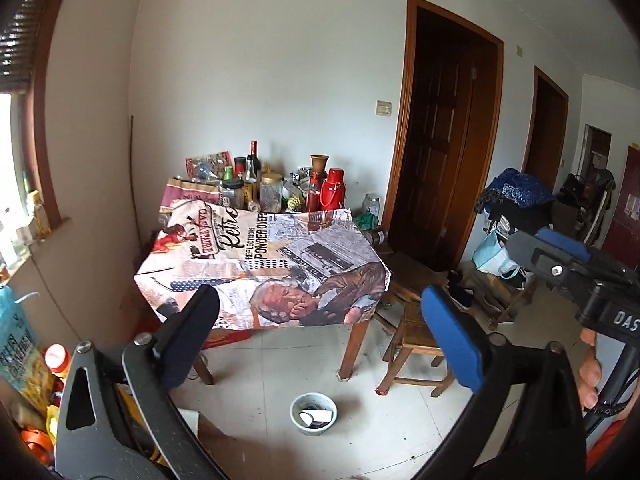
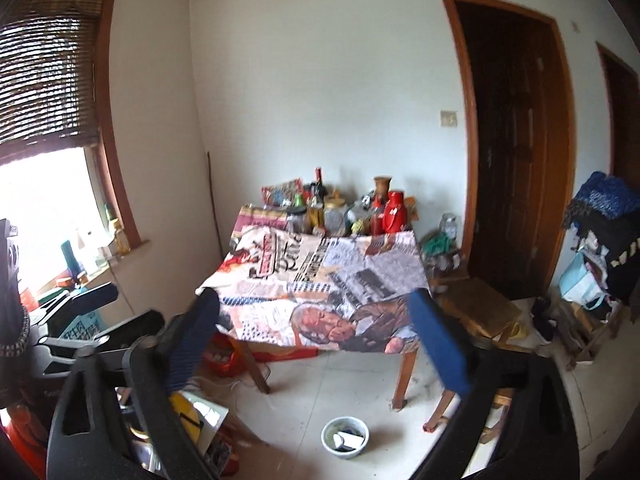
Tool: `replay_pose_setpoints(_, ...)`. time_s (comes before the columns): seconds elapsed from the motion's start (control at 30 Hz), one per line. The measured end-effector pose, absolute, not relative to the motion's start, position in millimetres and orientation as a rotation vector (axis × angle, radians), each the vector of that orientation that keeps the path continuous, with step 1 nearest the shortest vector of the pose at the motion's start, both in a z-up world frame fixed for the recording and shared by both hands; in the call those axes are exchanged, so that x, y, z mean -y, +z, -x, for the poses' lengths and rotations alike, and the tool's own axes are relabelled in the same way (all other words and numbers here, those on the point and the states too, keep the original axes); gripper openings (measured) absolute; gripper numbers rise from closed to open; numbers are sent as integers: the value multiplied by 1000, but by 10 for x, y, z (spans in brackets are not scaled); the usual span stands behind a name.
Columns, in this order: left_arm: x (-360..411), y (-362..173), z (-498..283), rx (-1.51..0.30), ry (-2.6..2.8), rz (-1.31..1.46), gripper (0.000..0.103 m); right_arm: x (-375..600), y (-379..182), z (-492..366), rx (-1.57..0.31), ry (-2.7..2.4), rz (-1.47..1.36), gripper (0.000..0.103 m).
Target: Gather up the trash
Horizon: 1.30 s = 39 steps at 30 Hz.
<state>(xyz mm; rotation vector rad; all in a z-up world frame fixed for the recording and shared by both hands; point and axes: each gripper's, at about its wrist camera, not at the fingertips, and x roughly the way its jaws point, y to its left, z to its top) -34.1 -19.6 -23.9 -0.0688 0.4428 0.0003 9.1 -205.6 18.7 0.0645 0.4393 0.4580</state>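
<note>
A small white waste bin (image 1: 313,414) stands on the tiled floor in front of the table, with some white paper trash inside; it also shows in the right wrist view (image 2: 345,437). My left gripper (image 1: 320,344) is open and empty, held in the air well above the floor and facing the table. My right gripper (image 2: 316,344) is open and empty too, held beside it at a similar height. The right gripper also shows at the right edge of the left wrist view (image 1: 560,258). The left gripper shows at the left edge of the right wrist view (image 2: 86,308).
A table with a printed newspaper-style cloth (image 1: 264,268) carries bottles, jars and red flasks (image 1: 276,188) at its far side. A wooden stool (image 1: 412,344) stands right of it. Clutter lies at the left (image 1: 36,364), bags and clothes at the right (image 1: 512,216). Brown doors (image 1: 440,136) stand behind.
</note>
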Motion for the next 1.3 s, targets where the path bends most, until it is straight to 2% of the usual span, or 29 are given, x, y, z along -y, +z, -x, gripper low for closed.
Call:
replay_pose_setpoints(0.43,120,-178,854,-425,-23,48,102,2061,250,347,-430,417,-44,103)
replay_pose_setpoints(1.3,153,-142,860,-421,-15,74,102,2074,266,412,-431,437,-25,103)
